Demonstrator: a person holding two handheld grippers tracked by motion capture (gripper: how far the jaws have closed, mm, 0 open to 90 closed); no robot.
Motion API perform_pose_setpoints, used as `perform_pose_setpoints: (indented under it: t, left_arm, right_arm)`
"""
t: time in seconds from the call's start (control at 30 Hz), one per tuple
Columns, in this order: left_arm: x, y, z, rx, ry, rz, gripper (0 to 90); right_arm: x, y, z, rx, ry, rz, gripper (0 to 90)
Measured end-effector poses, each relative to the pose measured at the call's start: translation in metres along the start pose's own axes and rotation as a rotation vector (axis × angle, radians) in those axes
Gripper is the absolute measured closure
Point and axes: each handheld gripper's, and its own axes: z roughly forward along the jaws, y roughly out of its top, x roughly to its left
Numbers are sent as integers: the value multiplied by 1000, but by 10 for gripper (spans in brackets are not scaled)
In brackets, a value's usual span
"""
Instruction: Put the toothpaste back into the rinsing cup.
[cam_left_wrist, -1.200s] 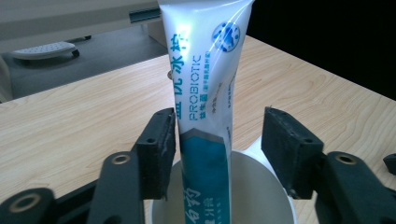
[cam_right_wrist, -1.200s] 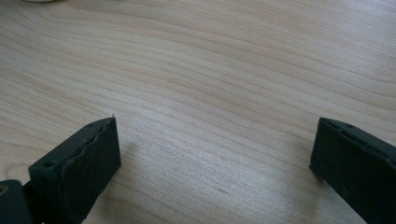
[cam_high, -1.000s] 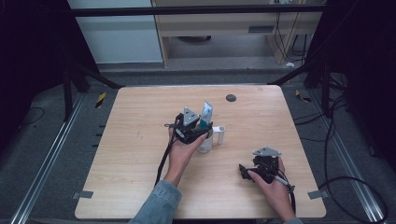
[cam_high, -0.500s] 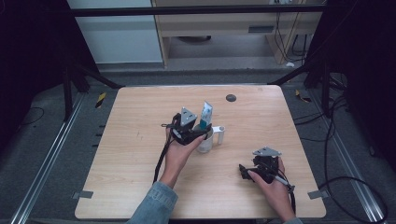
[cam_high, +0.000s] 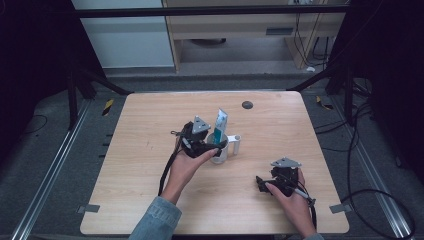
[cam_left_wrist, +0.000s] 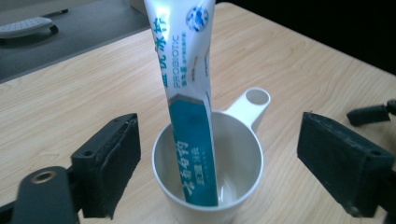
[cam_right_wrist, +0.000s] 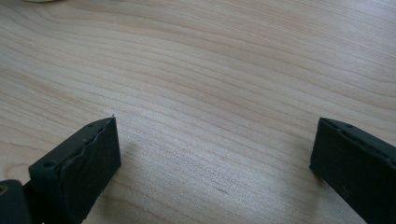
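A white cup (cam_left_wrist: 208, 172) stands near the middle of the wooden table (cam_high: 150, 130), and a toothpaste tube (cam_left_wrist: 189, 93) stands in it, its lower end on the cup's floor and its upper part leaning against the rim and rising well above it (white at the top with printed lettering, teal lower down). The cup's flat handle (cam_left_wrist: 250, 103), with a round hole in it, points to the far right in the left gripper view.

The left gripper (cam_left_wrist: 219, 158) is at the cup's near left side in the high view, held in the person's left hand (cam_high: 187, 162). Its jaws stand wide apart, one on each side of the cup, and neither pad touches the cup or the tube; the cup sits between them, slightly closer to the left-hand pad.

The right gripper (cam_high: 280, 177) rests low over bare wood at the near right of the table, well apart from the cup, in the person's right hand (cam_high: 292, 200). Its jaws are also spread wide with nothing between them but the table's grain.

A small dark round disc (cam_high: 247, 105) lies near the table's far edge, beyond the cup.
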Motion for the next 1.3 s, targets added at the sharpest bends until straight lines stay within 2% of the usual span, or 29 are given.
perform_pose_setpoints:
  t: [0.17,0.27,0.4,0.67,0.77,0.8,0.9,0.93,1.03,1.07,1.13,1.23,1.27,1.3]
  left_arm:
    - [0,-6,-10,31,-11,14,78]
    - [1,-15,-17,53,-6,30,73]
    - [6,-31,-29,71,20,39,72]
    - [22,-53,-42,105,45,44,60]
    - [33,-69,-49,110,44,35,54]
    - [33,-69,-49,110,44,35,52]
    - [44,-86,-54,137,62,23,50]
    - [44,-86,-54,137,62,23,50]
    - [57,-106,-60,156,84,2,50]
    - [57,-106,-60,156,84,2,50]
    - [68,-120,-65,177,116,-15,50]
    - [82,-132,-69,193,145,-33,51]
    - [82,-132,-69,193,145,-33,51]
    - [93,-139,-71,198,163,-58,50]
  right_arm:
    - [0,0,0,1,2,5,17]
    - [0,-1,-1,-1,2,1,17]
    - [0,-1,-1,0,2,1,17]
    - [0,-1,-1,0,-5,7,12]
    - [0,-1,-1,0,-4,5,12]
    - [0,-1,-1,0,-4,5,12]
    - [0,-1,-1,0,-4,5,12]
    - [0,-1,-1,0,-4,5,12]
    - [0,-1,-1,1,0,7,11]
    - [0,-1,-1,1,0,7,11]
    - [0,-1,-1,1,0,7,12]
    - [0,-1,-1,1,0,7,11]
    - [0,-1,-1,1,0,7,11]
    - [1,-1,-1,2,1,8,11]
